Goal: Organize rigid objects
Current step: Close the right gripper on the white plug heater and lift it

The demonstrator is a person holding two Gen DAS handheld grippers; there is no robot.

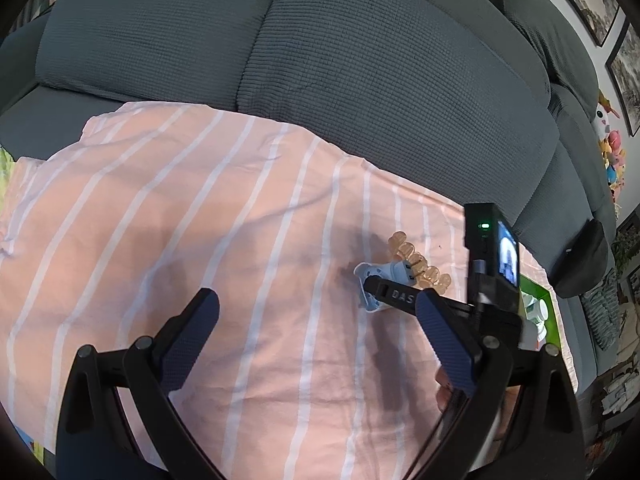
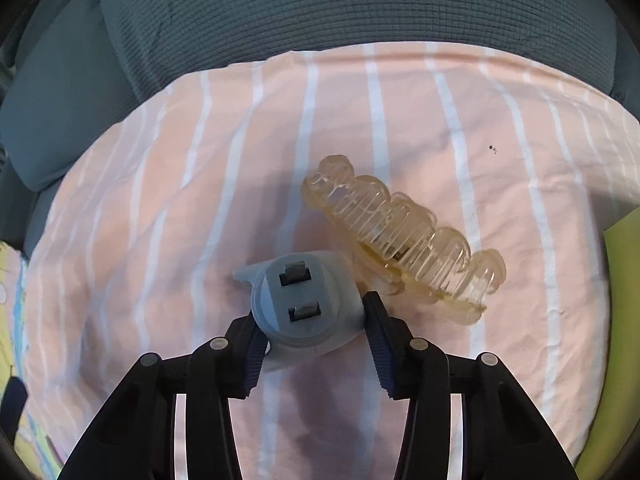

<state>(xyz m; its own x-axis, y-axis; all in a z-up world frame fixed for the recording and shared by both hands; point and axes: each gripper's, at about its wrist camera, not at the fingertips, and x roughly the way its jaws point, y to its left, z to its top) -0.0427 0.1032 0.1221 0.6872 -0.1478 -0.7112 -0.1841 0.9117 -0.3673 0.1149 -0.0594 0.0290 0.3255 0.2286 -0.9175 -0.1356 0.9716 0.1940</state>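
Left wrist view, green tray, white cups inside

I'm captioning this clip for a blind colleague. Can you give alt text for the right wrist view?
The right gripper is shut on a pale blue plug adapter, prongs up, on a pink striped cloth. A clear amber hair claw lies just right of it, before grey sofa cushions.
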